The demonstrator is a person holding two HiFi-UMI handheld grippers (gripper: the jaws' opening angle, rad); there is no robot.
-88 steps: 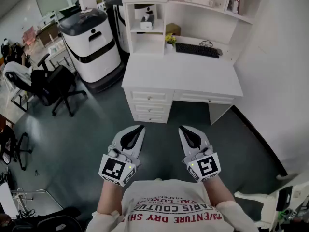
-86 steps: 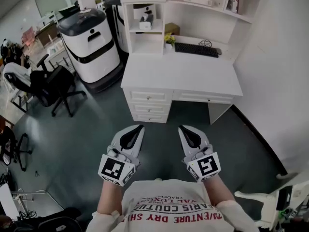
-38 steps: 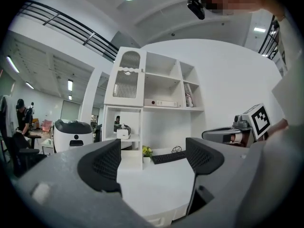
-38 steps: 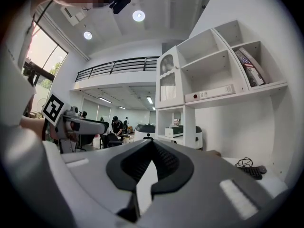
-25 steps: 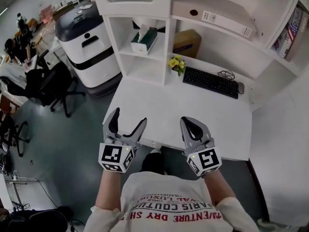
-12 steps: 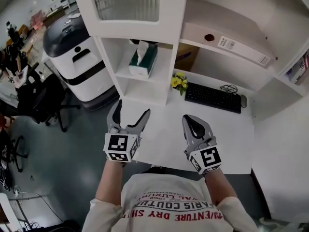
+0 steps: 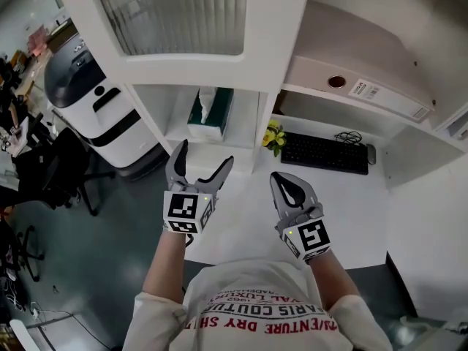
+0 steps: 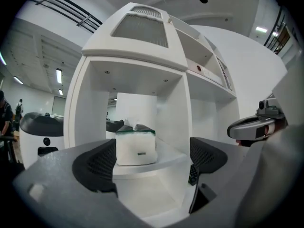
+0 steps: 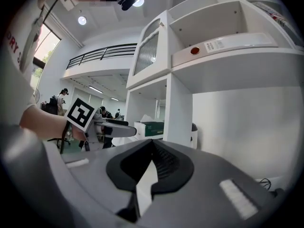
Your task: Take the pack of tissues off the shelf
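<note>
A white tissue pack (image 7: 209, 113) with a dark green top stands on the middle shelf (image 7: 244, 120) of the white desk hutch. In the left gripper view the tissue pack (image 8: 136, 146) sits straight ahead, beyond the jaws. My left gripper (image 7: 205, 156) is held just below and in front of it. Its jaws are opening, wide apart, with nothing between them. My right gripper (image 7: 289, 189) hovers over the desktop (image 7: 241, 218) to the right, shut and empty. From the right gripper view, the tissue pack (image 9: 153, 128) shows past the left gripper (image 9: 111, 127).
Yellow flowers (image 7: 273, 135) and a black keyboard (image 7: 324, 154) lie at the back of the desk. A white box file (image 7: 358, 72) rests on the upper shelf. A frosted cabinet door (image 7: 172, 13) hangs above the tissue shelf. A white machine (image 7: 95, 101) and an office chair (image 7: 44, 167) stand left.
The view has closed in on the hutch. Both grippers have risen toward the shelves, and the left one now sits just under the tissue shelf with its jaws wider.
</note>
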